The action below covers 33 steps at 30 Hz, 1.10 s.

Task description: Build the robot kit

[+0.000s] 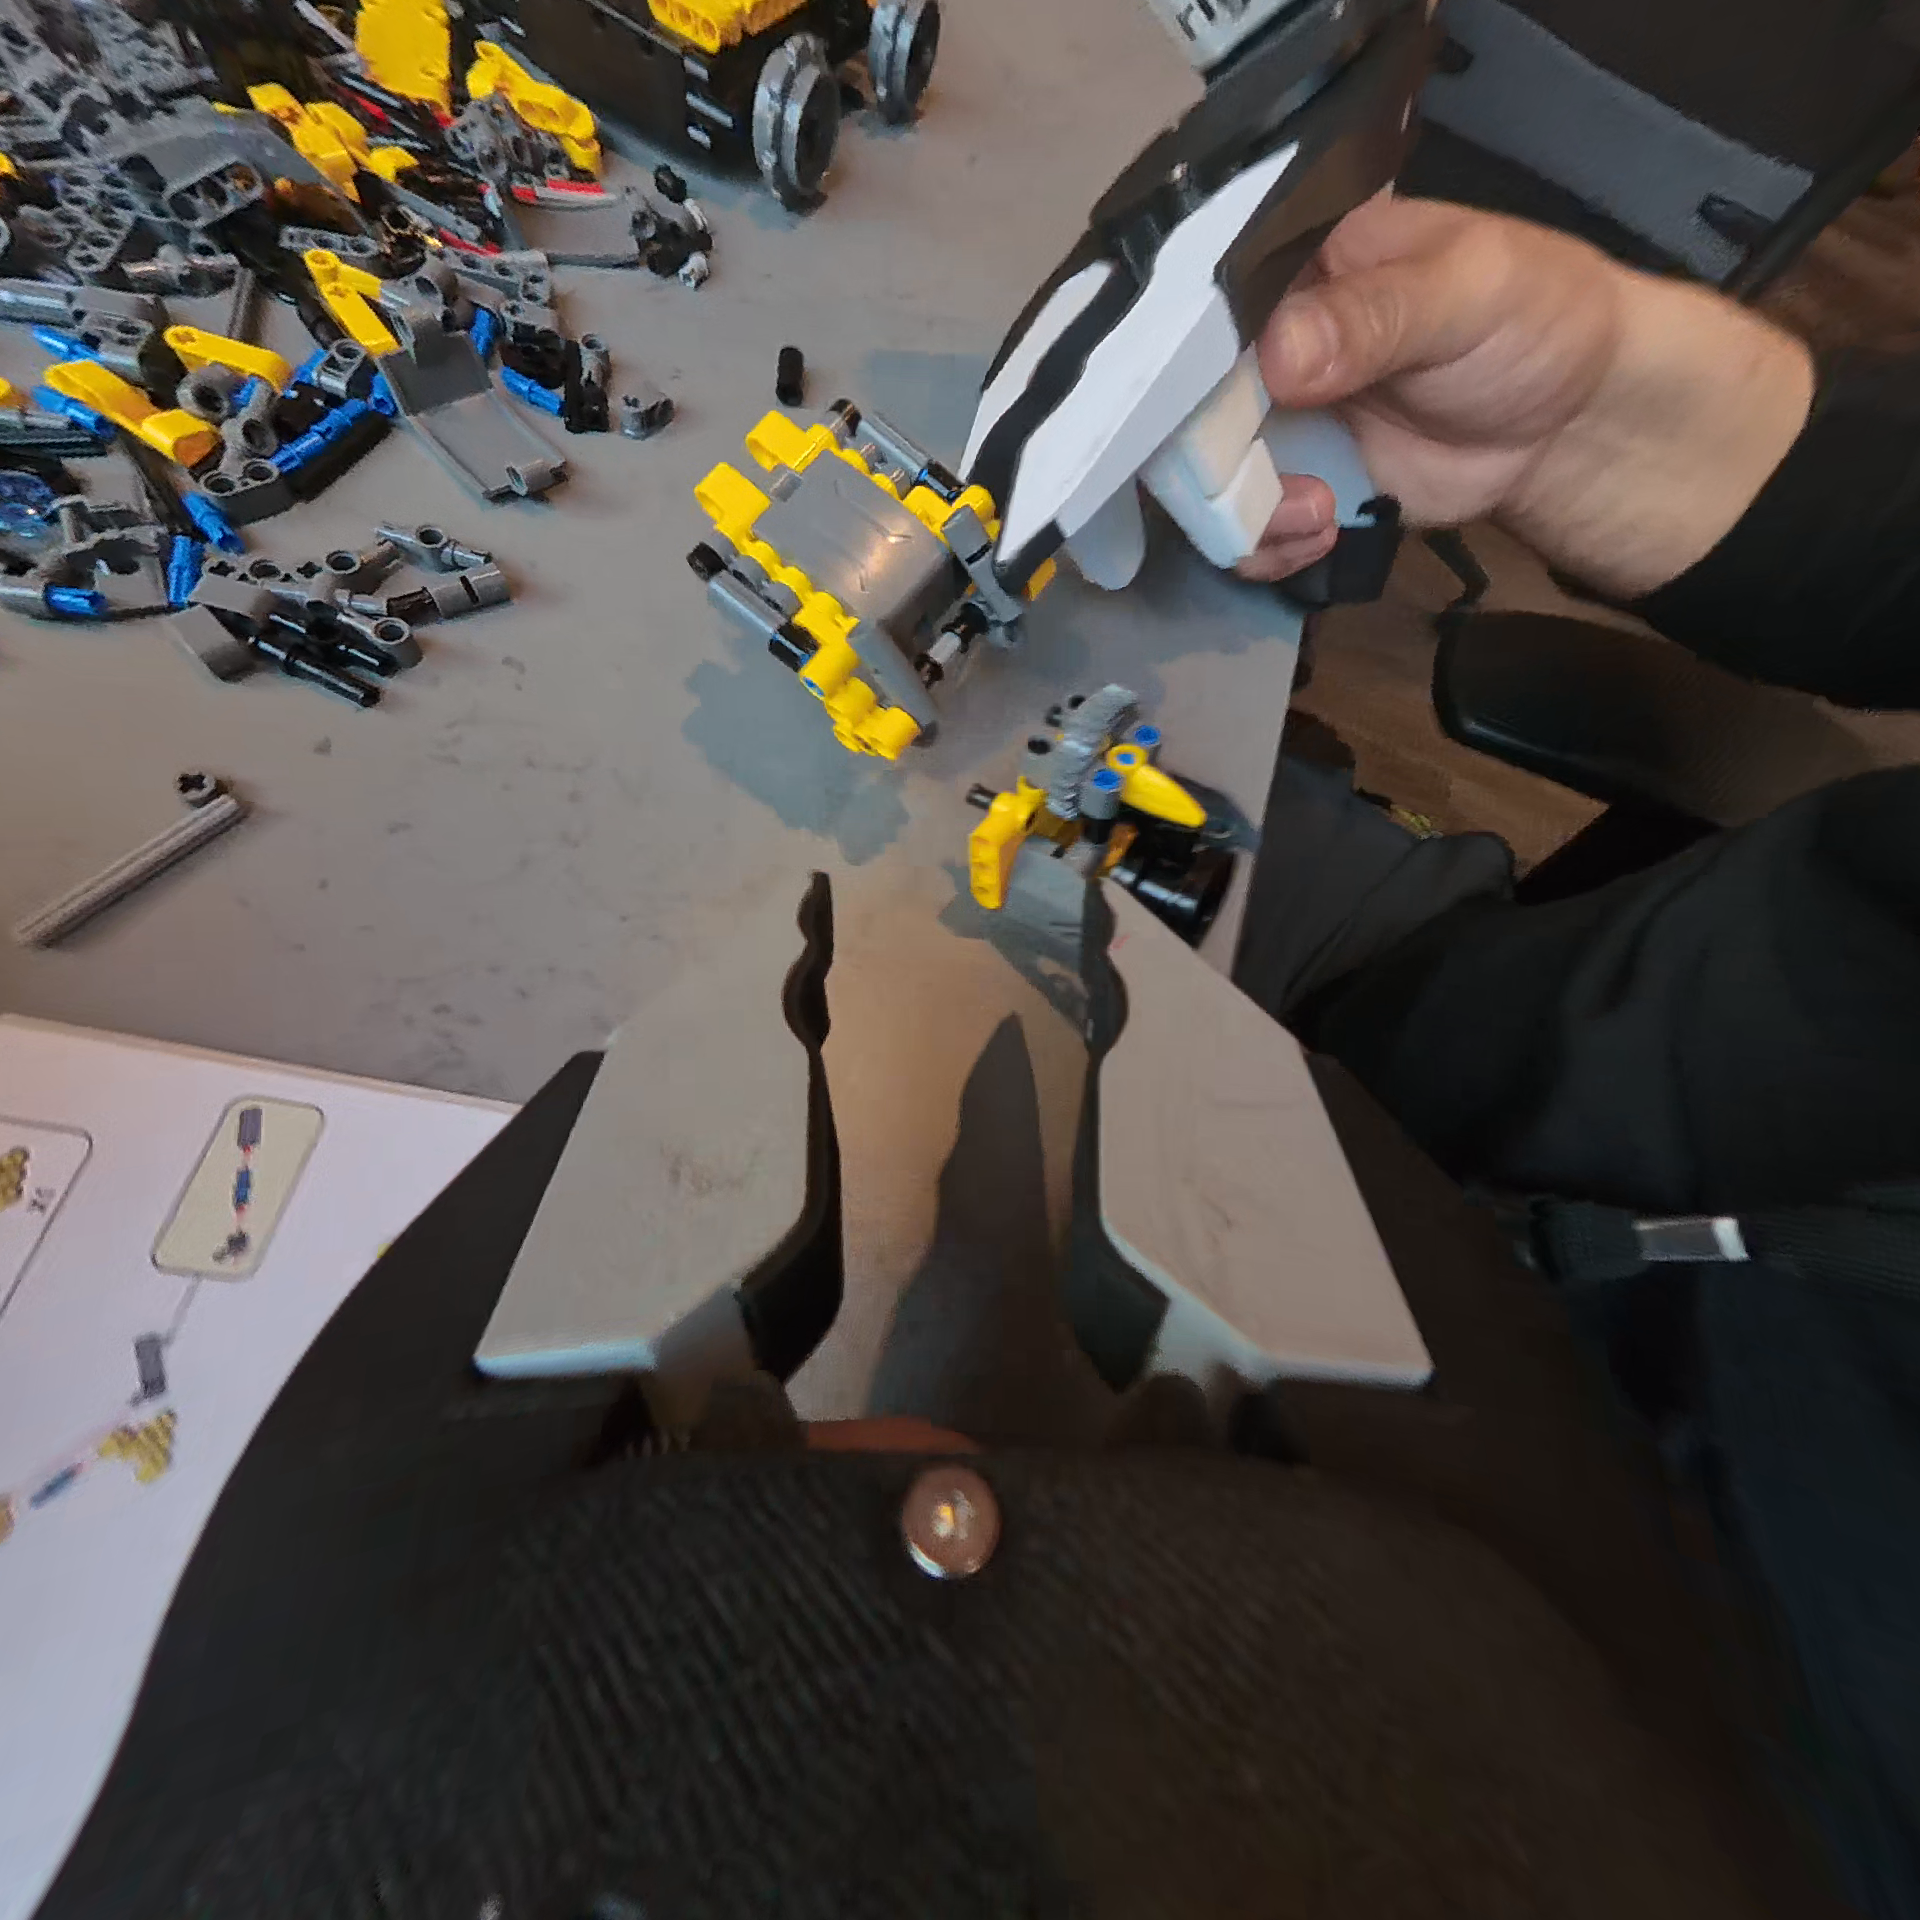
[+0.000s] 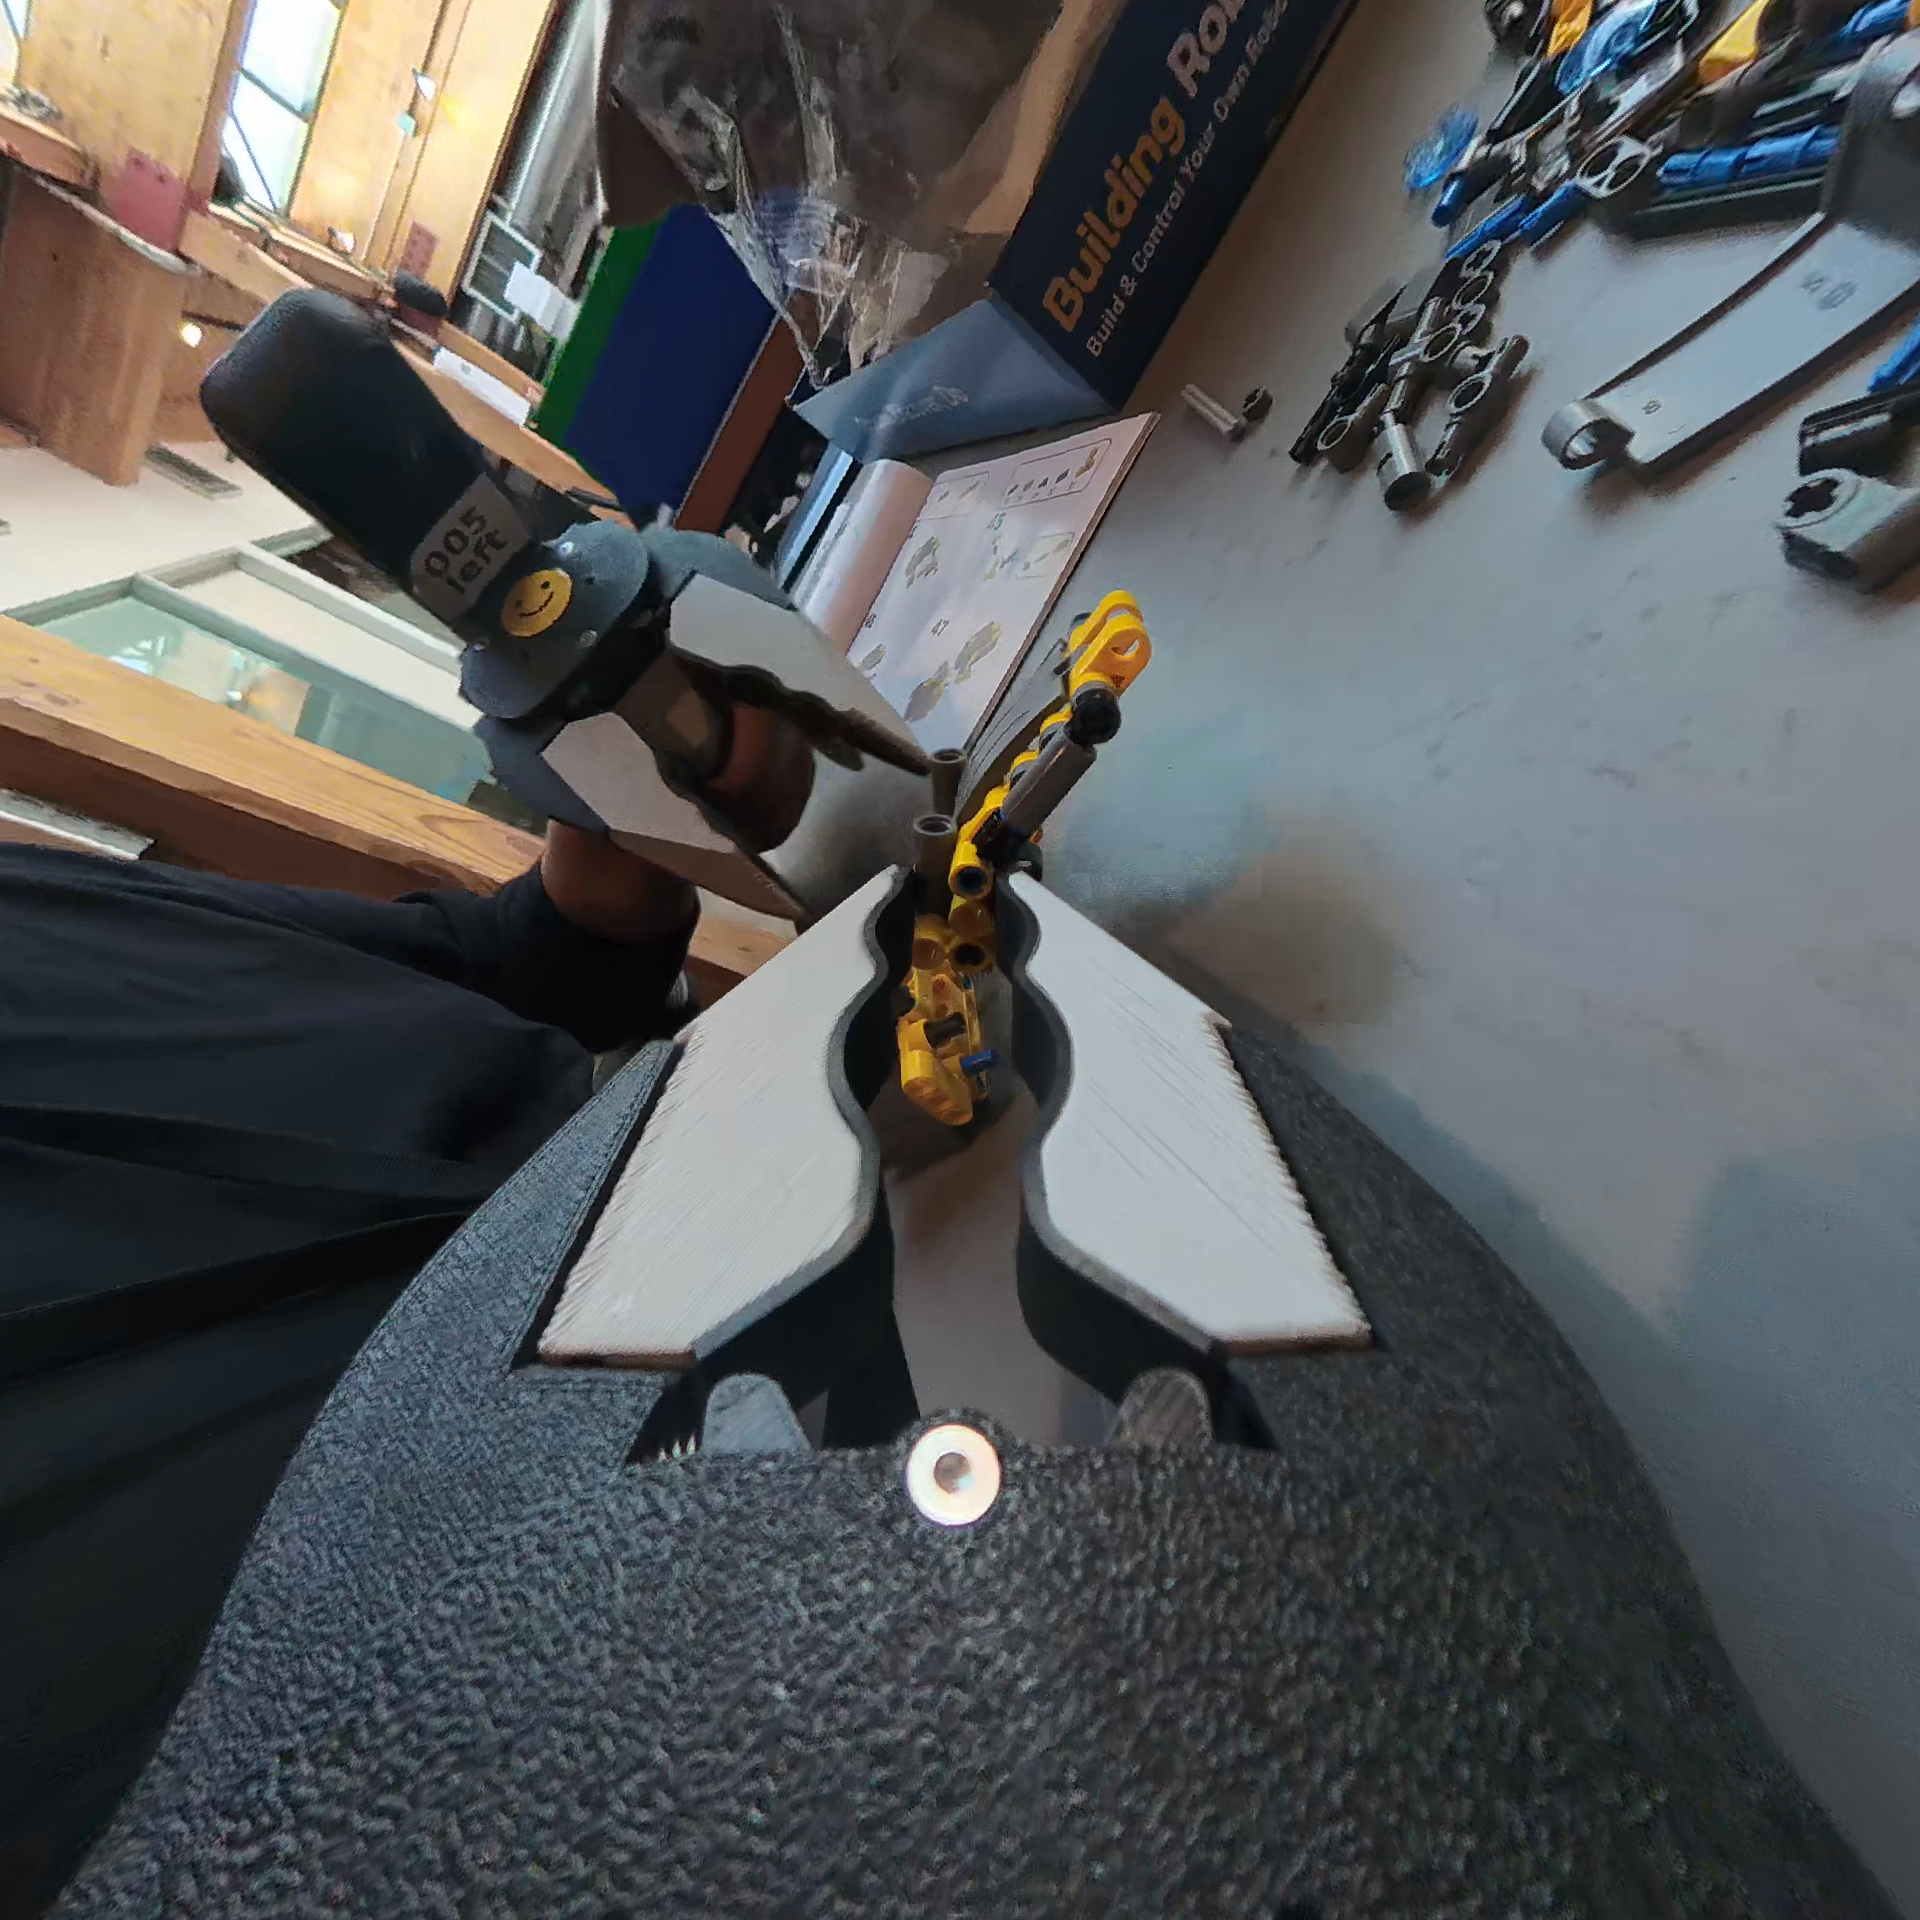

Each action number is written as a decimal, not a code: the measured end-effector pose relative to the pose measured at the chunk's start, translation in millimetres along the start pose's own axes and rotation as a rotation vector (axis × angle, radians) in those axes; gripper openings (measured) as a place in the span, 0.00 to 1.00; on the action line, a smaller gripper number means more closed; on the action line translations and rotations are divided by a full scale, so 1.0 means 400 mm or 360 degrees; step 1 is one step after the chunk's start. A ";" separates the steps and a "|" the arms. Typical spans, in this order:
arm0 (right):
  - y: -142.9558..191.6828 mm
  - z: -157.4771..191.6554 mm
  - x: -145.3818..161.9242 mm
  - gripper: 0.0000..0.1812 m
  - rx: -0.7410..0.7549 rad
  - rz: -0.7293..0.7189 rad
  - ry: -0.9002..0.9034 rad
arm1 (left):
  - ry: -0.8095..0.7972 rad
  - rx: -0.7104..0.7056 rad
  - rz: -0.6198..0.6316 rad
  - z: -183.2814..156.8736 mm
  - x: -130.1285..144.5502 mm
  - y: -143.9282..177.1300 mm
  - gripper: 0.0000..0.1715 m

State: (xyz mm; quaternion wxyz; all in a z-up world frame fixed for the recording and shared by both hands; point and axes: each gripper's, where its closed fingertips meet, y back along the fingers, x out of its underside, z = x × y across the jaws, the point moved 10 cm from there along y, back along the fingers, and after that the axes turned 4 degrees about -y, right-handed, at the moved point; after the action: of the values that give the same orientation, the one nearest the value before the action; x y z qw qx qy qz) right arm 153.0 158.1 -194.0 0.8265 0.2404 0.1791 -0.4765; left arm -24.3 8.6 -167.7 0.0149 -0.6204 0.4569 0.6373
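Right gripper (image 1: 1000,540) clamped one end of a yellow-and-grey brick assembly (image 1: 847,582) on a grey table (image 1: 468,821), its jaws closed on the grey and yellow pieces at that end. The person's hand (image 1: 1507,395) gripped the tool's handle on the side away from the assembly. The right wrist view showed yellow beams of the same assembly pinched between the two white fingers, with the rest of the build reaching on past the fingertips.

Left gripper (image 1: 961,904) hung just short of the assembly with its jaws apart and nothing between them. One of its fingertips sat close by a small yellow-and-black sub-assembly (image 1: 1091,821), which lay between the main assembly and the table's near edge. Whether the two touched could not be told.

A pile of loose grey, black, blue and yellow parts (image 1: 260,364) spread across the table beyond the assembly, well apart from it. A wheeled model (image 1: 727,94) stood farther off behind the pile. A long grey axle (image 1: 135,873) lay alone to the assembly's near side. An open instruction booklet (image 1: 208,1247) lay nearer still, beside the left gripper. A dark blue box (image 2: 1143,208) stood behind the booklet.
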 end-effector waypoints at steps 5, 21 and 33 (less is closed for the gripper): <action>0.033 0.020 0.031 0.07 0.0085 -0.0229 0.0056 | 0.0257 -0.0008 -0.0121 -0.104 -0.009 -0.002 0.43; 0.057 0.059 0.104 0.07 0.0202 -0.0547 0.0143 | 0.0196 -0.0576 -0.0020 -0.156 0.013 -0.145 0.45; 0.043 0.087 0.102 0.07 0.0197 -0.0626 0.0175 | 0.0023 -0.0390 0.0199 -0.098 0.009 -0.105 0.44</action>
State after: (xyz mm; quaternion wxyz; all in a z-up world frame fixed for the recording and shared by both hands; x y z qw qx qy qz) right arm 190.0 117.1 -183.2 0.6903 0.2768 0.2377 -0.6248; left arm 29.8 7.6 -187.1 -0.1041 -0.5925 0.4137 0.6834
